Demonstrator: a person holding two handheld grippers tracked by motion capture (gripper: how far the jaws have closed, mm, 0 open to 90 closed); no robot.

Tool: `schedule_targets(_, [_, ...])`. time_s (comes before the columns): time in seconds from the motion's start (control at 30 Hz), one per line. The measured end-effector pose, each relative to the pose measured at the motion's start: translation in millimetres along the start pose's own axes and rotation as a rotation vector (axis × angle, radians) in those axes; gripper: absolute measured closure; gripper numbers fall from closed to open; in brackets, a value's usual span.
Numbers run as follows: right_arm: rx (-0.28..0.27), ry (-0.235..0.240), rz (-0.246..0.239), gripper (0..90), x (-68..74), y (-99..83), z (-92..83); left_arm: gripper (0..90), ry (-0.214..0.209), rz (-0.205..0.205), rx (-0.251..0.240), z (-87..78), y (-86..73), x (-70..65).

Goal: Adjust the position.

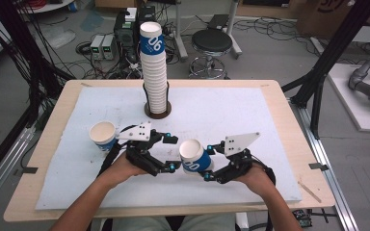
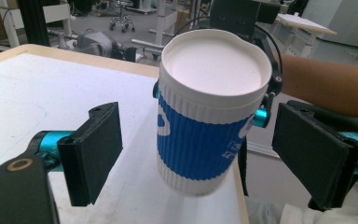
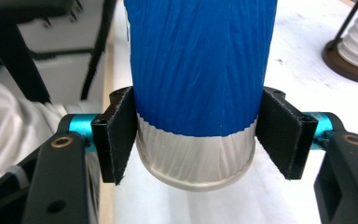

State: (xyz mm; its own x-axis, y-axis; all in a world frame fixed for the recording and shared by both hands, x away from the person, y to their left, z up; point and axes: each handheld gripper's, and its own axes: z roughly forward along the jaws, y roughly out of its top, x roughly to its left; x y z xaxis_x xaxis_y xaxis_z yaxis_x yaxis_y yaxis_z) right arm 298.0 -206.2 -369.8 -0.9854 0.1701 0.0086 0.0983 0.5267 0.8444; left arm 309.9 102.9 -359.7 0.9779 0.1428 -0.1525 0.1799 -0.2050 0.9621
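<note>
Holding the blue-banded cup (image 1: 194,158) clamped low on its ribbed wall in my right tool (image 1: 211,162), just above the near middle of the desk (image 1: 279,144), I'd draw the wide-open left tool (image 1: 173,153) straight back, keeping its pads off the cup.

I see two loose paper cups. One cup (image 1: 195,158) has a blue band and sits up off the table (image 1: 279,144). The other cup (image 1: 103,134) is on the left side. There is one tall stack of cups (image 1: 154,67), too many to count. It stands in one brown holder (image 1: 157,111). There are two grippers and one stool (image 1: 211,45).
</note>
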Motion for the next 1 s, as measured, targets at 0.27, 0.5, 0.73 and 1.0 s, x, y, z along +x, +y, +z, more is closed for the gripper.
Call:
schedule_targets(0.27, [0.128, 0.016, -0.051, 33.1, -7.0, 16.2, 5.6, 15.9, -0.007, -0.009, 0.001, -12.1, 5.0, 1.9])
schedule_targets(0.5, [0.240, 0.023, -0.100, 33.1, -10.8, 30.1, 12.6, 15.9, -0.006, -0.011, 0.042, -12.6, 7.0, 2.1])
schedule_targets(0.73, [0.357, 0.048, -0.141, 33.1, -10.2, 44.4, 21.2, 15.9, -0.003, 0.000, 0.103, -5.8, 12.8, 1.8])
schedule_targets(1.0, [0.462, 0.055, -0.189, 33.0, -6.9, 58.8, 28.3, 15.9, -0.024, 0.006, 0.182, 10.3, 11.0, 1.7])
